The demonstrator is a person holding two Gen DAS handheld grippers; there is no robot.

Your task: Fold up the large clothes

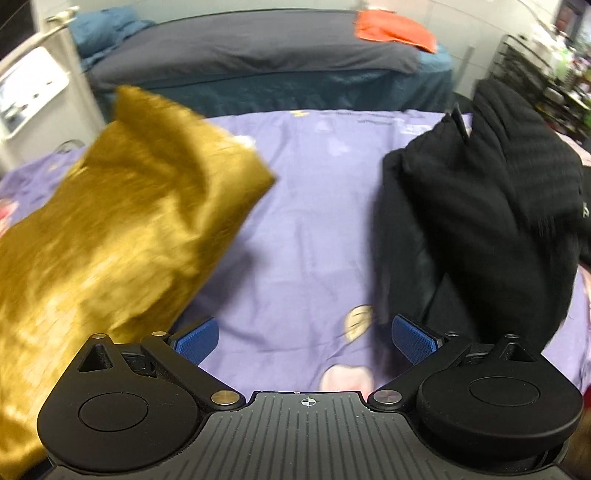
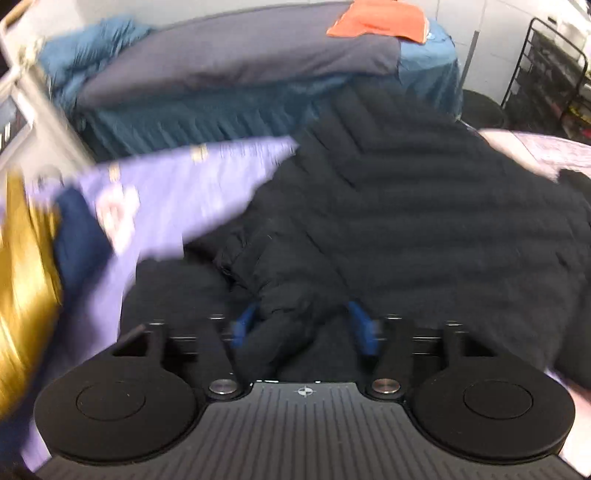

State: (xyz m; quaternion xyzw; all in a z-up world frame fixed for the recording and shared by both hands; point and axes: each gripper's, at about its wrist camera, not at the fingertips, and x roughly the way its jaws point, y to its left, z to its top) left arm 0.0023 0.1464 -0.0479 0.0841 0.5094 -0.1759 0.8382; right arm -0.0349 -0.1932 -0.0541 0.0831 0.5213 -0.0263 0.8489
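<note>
A black quilted puffer jacket [image 2: 424, 206] lies crumpled on the purple bedsheet [image 1: 303, 229]; in the left wrist view the jacket [image 1: 480, 206] is heaped at the right. My right gripper [image 2: 304, 326] is open, its blue pads [image 2: 364, 328] on either side of a fold of the jacket, which sits between them. My left gripper [image 1: 304, 338] is open and empty over the bare sheet, between the jacket and a mustard-gold garment [image 1: 110, 236] on the left. Both views are motion-blurred.
A second bed with a dark grey cover [image 1: 251, 55] and teal bedding stands beyond, an orange cloth [image 1: 395, 27] on it. A black wire rack [image 2: 554, 74] stands at the far right. A white appliance [image 1: 29, 92] is at the left. Something navy [image 2: 79, 240] lies beside the gold garment.
</note>
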